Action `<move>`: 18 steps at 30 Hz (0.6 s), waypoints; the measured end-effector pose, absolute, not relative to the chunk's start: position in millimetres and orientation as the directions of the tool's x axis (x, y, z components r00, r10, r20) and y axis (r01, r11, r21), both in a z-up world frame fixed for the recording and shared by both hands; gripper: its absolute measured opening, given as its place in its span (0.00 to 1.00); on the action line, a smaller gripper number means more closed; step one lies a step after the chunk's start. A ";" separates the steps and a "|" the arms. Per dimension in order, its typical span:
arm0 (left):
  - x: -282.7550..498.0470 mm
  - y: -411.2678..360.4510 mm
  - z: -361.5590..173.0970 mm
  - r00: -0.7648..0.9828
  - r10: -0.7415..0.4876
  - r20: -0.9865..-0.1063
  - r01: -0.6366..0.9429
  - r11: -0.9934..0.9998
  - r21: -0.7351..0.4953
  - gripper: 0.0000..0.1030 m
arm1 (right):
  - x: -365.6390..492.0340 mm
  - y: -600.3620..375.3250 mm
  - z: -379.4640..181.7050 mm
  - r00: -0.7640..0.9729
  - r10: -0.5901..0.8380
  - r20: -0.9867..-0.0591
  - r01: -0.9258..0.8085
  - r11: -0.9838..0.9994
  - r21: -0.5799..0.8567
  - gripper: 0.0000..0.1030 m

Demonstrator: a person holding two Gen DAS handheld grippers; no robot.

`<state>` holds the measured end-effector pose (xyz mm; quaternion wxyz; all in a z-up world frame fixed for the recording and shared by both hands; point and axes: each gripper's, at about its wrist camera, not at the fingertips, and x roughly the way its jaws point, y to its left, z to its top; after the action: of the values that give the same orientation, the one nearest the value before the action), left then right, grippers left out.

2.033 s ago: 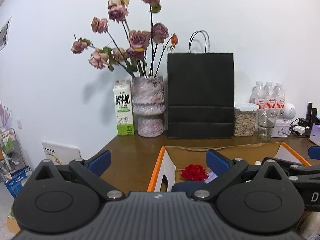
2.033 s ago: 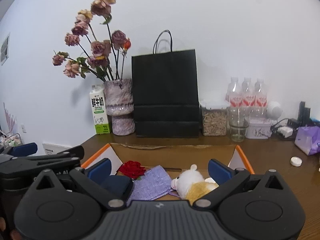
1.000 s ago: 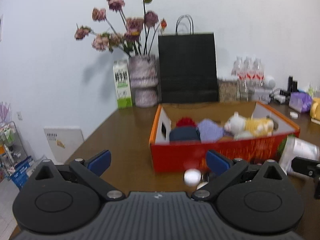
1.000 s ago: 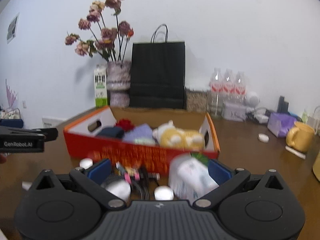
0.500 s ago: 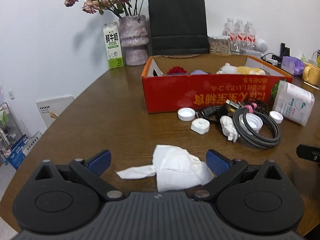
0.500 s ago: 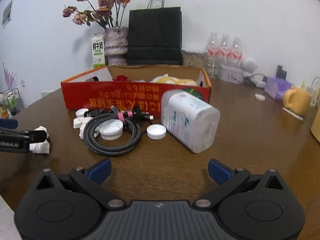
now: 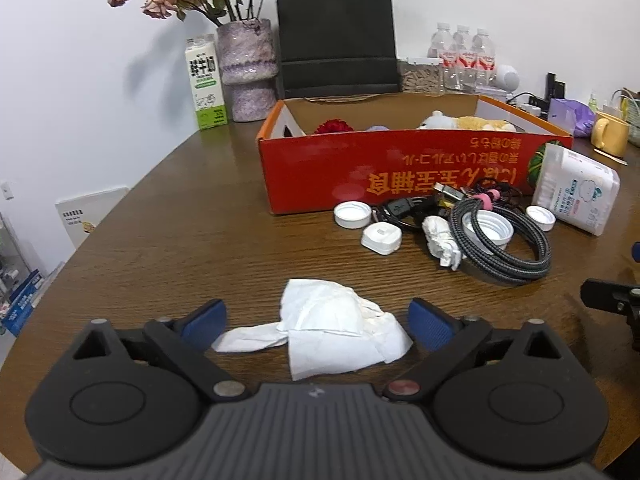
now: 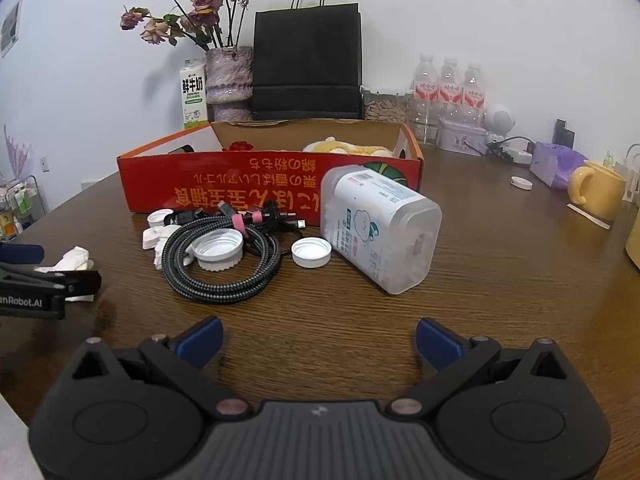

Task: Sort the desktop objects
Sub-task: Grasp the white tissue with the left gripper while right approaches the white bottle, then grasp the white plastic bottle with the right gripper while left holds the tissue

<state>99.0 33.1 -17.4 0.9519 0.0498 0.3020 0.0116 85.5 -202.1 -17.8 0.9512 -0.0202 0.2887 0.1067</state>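
A crumpled white tissue [image 7: 336, 332] lies on the brown table between the fingers of my left gripper [image 7: 316, 322]. Its jaws are closing, but the blue pads stand clear of the paper on both sides. My right gripper [image 8: 320, 338] hangs open over bare wood, empty. Ahead of it lie a coiled braided cable [image 8: 224, 276], white bottle caps [image 8: 311, 253], a small paper wad [image 7: 440, 240], a white charger [image 7: 381, 238] and a toppled cotton-swab tub [image 8: 380, 224]. Behind them stands the red cardboard box [image 8: 224, 188] with a plush toy and a red flower inside.
Along the back wall stand a black paper bag [image 8: 308, 64], a vase of dried roses [image 7: 248, 64], a milk carton [image 7: 205, 84] and water bottles [image 8: 448, 84]. A yellow mug [image 8: 596, 194] and purple pouch [image 8: 556, 164] sit far right. The table's rounded edge curves close on the left.
Both grippers have come back from above the box and sunk low over the near table. The tissue now lies between the left fingers, which have drawn slightly together.
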 end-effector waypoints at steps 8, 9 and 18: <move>100.7 35.5 -15.1 0.810 -0.004 -0.586 0.032 0.999 0.038 0.22 | 86.1 -204.4 -19.0 0.810 0.191 -0.554 -0.211 0.977 0.028 1.00; 100.8 36.0 -14.5 0.811 -0.005 -0.585 0.031 0.999 0.033 0.21 | 86.3 -204.7 -19.0 0.811 0.190 -0.554 -0.211 0.977 0.027 1.00; 107.0 35.2 -3.3 0.833 0.009 -0.553 0.006 1.000 0.026 0.19 | 93.4 -213.6 -11.8 0.828 0.162 -0.536 -0.186 0.983 0.009 1.00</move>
<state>107.0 35.2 -3.3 0.9574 0.0132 0.2886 0.0007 93.4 -213.6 -11.8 0.9559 -0.0217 0.2784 0.0909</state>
